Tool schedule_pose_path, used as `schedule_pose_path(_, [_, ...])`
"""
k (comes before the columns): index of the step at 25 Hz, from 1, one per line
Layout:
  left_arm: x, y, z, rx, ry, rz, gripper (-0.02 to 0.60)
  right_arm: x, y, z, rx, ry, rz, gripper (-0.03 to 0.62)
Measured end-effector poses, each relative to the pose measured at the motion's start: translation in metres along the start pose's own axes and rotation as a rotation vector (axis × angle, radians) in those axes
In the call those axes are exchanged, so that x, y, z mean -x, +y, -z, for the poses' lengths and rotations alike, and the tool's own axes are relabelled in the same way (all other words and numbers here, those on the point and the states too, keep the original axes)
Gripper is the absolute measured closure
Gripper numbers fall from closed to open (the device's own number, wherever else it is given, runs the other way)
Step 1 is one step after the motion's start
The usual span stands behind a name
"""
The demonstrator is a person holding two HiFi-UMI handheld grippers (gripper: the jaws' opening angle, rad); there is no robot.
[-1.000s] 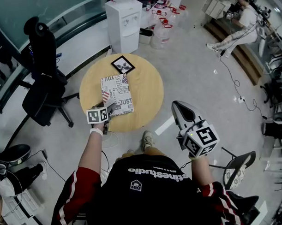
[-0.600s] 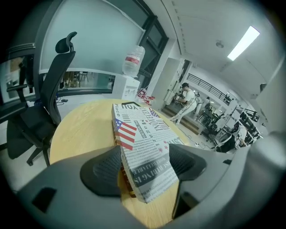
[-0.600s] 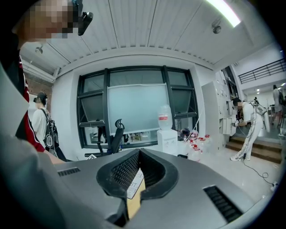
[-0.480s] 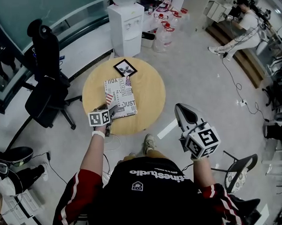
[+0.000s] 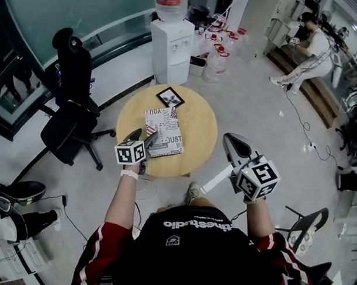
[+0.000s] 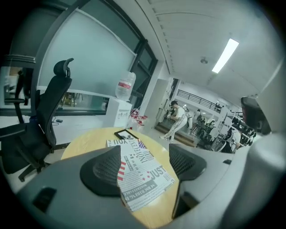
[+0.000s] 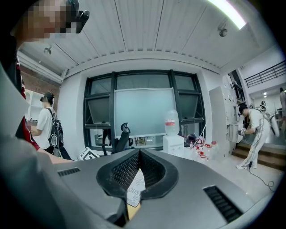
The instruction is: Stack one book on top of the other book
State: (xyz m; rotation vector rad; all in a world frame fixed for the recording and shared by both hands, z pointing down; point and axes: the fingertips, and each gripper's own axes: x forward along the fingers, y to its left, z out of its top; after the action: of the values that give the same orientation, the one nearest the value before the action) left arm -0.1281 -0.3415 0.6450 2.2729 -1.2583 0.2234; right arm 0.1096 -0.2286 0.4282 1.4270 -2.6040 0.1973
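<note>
The left gripper has its 2 jaws standing well apart, their dark ribbed pads framing the view. Between them shows a printed book with a newspaper-style cover, lying flat on the round wooden table. Just beyond its far end lies a small dark-framed book. A black office chair stands at the left, a water dispenser behind the table, and 1 person far off under a ceiling light.

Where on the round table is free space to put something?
Bare: the table's right half, from the large book to the rim, and a narrower strip left of it. Crowded: the far edge, by the black book.
</note>
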Motion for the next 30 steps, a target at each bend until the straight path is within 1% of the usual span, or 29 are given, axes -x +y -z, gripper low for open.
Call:
schedule_pose_path(8, [0.058,-0.029,-0.072,-0.085,-0.183,0.028,0.236,-0.007,0.014,-0.03,0.041,-0.059,-0.015,0.565])
schedule_pose_path(10, [0.074,-0.04,-0.093,-0.084,-0.242,0.049,0.238,-0.007,0.015,-0.038,0.044,-0.072,-0.018,0.565])
schedule_pose_path(12, [0.09,-0.053,-0.111,-0.062,-0.3,0.082,0.242,-0.008,0.017,-0.043,0.046,-0.078,-0.02,0.565])
schedule_pose_path(14, [0.103,-0.064,-0.126,-0.06,-0.339,0.106,0.242,-0.008,0.017,-0.048,0.046,-0.085,-0.021,0.565])
schedule_pose_path(17, [0.118,-0.082,-0.144,-0.111,-0.373,0.123,0.243,-0.008,0.017,-0.055,0.045,-0.102,-0.02,0.565])
schedule_pose_path(18, [0.122,-0.088,-0.148,-0.144,-0.378,0.12,0.244,-0.008,0.017,-0.056,0.046,-0.106,-0.019,0.565])
schedule_pose_path(22, [0.138,-0.112,-0.159,-0.318,-0.374,0.096,0.247,-0.012,0.018,-0.061,0.03,-0.127,-0.005,0.565])
schedule_pose_path(24, [0.144,-0.123,-0.162,-0.37,-0.381,0.091,0.255,-0.013,0.021,-0.064,0.027,-0.132,-0.003,0.565])
schedule_pose_path(26, [0.148,-0.131,-0.164,-0.393,-0.397,0.092,0.272,-0.013,0.023,-0.066,0.036,-0.133,-0.003,0.565])
schedule_pose_path(30, [0.154,-0.139,-0.16,-0.391,-0.418,0.114,0.353,-0.009,0.026,-0.062,0.036,-0.126,0.002,0.565])
